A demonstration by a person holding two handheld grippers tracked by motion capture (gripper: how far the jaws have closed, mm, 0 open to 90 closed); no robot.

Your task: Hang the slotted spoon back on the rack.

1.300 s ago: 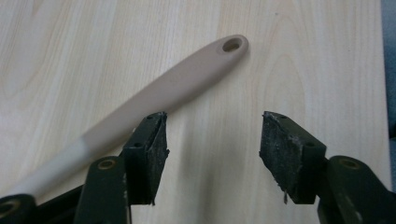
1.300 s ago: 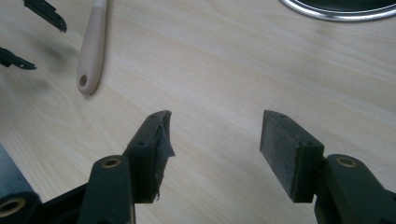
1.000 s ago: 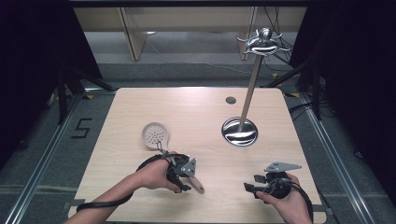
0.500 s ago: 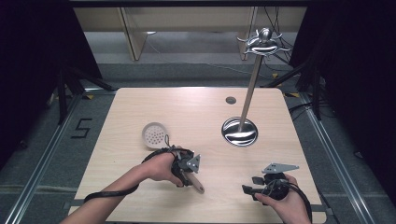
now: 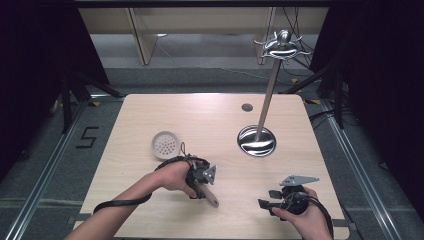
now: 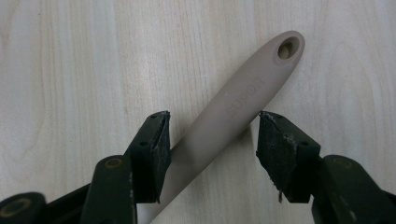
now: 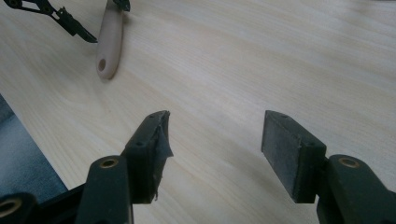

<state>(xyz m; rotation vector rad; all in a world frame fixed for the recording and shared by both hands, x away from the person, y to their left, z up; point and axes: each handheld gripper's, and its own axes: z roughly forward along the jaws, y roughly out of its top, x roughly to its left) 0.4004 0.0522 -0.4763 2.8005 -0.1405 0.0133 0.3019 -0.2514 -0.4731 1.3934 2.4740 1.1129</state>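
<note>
From the high view, the left gripper (image 5: 204, 181) reaches down over the beige handle of a skimmer (image 5: 209, 196) lying on the wooden worktop (image 5: 210, 120), the handle's tip poking out toward the near edge. The round perforated disc (image 5: 165, 144) beyond the hand looks like the skimmer's head, though the hand hides whatever joins the two. The right gripper (image 5: 266, 204) waits apart near the front edge, its fingers having just been spreading with nothing between them. A chrome utensil stand (image 5: 261, 131) with hooks at its top rises at the far right; no utensil hangs from it, so the likely hanging job appears barely begun.

In the left gripper view, the skimmer handle (image 6: 238, 100) runs diagonally between the spread fingers (image 6: 154, 149), its hanging hole at the far end. It brushes or nearly brushes the left-hand pad and stands clear of the other, so no pinch is made yet; the grasp is left to do. The handle's lower stretch is cut off at the frame's bottom.

In the right gripper view, the fingers (image 7: 287, 144) stand wide over bare worktop. The handle's end (image 7: 108, 46) lies farther off beside the other gripper's dark parts, cropped at the top.
</note>
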